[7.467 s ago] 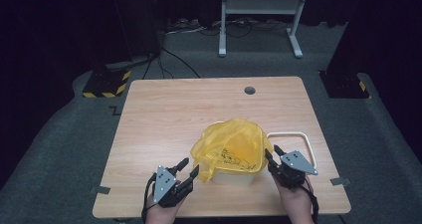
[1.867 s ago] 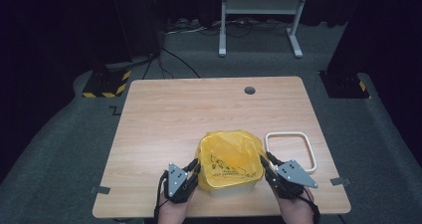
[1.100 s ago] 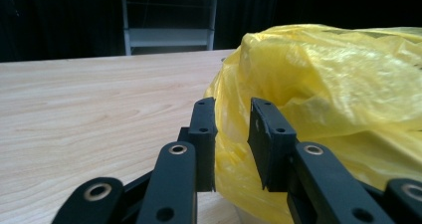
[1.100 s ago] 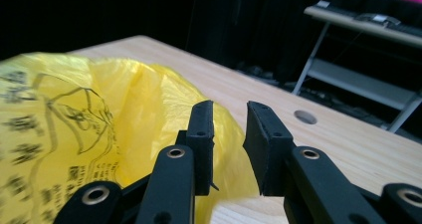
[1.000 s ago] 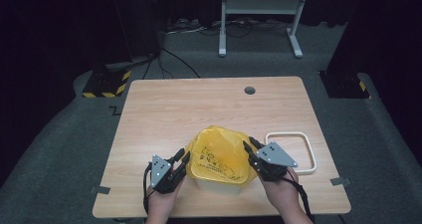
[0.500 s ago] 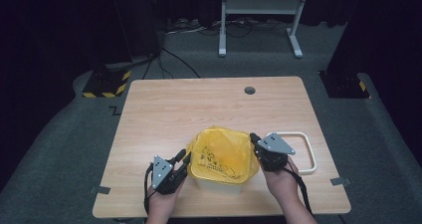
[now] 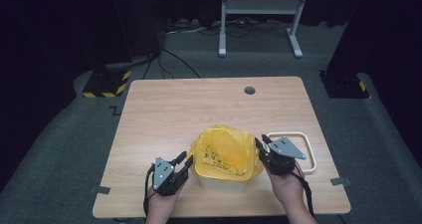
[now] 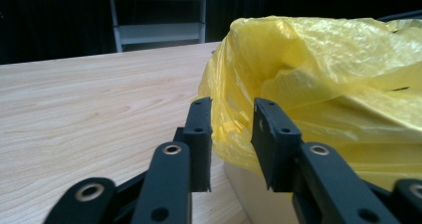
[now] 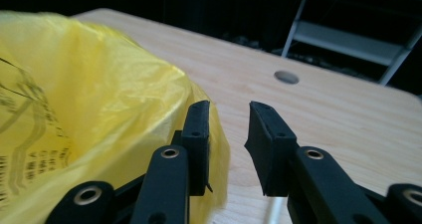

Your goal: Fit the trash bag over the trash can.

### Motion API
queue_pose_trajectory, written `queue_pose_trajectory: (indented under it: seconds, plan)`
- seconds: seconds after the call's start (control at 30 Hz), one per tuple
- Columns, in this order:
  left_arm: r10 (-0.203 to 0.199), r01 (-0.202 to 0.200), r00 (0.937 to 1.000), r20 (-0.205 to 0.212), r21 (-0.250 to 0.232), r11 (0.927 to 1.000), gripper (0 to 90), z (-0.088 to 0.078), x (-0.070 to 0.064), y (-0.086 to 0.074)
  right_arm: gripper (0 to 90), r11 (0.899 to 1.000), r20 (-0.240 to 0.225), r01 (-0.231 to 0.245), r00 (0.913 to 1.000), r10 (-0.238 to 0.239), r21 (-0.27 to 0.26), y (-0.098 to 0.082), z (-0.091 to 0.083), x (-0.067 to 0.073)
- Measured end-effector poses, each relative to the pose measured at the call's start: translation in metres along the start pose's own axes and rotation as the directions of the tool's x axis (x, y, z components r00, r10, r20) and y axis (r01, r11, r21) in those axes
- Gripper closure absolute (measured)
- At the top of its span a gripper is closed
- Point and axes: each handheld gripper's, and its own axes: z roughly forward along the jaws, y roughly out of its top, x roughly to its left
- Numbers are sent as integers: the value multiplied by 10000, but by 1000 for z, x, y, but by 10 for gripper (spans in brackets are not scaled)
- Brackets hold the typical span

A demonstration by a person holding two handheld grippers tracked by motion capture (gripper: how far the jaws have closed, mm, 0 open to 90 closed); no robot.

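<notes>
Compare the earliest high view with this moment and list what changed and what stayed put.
The yellow bag, then a loose heap on the table, is now spread open over the white bin with its edge draped down the sides. The left gripper sits closer to the bag; the right gripper has shifted to the bag's right edge. Both grippers' jaws have just been opening; neither clamps the plastic. The white lid and table stayed put.

1. The pale wooden table (image 7: 199,114) is evenly lit from above; the grey floor and black curtains around it fall off into darkness.
2. Shadows on the tabletop are soft and short, with no hard glare.
3. The translucent yellow plastic bag (image 8: 318,74) glows where light passes through, with faint sheen on its creases.
4. Both gripper views are slightly soft; the close black jaws blur at the bottom edge.
</notes>
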Motion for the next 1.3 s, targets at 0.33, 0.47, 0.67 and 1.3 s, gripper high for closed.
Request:
queue_pose_trajectory:
  seconds: [0.33,0.47,0.67,1.3]
  plan:
    - [638,-633,9980,-16,1054,9924,553,9,-4,-8,672,9995,-100,88,9999,-85,294,-20,-25,16]
    - [1016,-1001,9948,-25,1473,9840,556,15,-4,-13,671,9962,-233,-128,9996,149,858,-40,-12,19]
    - [1292,-1258,9916,-113,1571,9795,561,15,-8,-14,663,9988,-37,-257,9997,259,419,-38,-20,19]
    - [2028,-1969,9792,92,2869,9375,595,34,-9,-33,665,9854,-438,-414,9978,493,1654,-73,8,24]
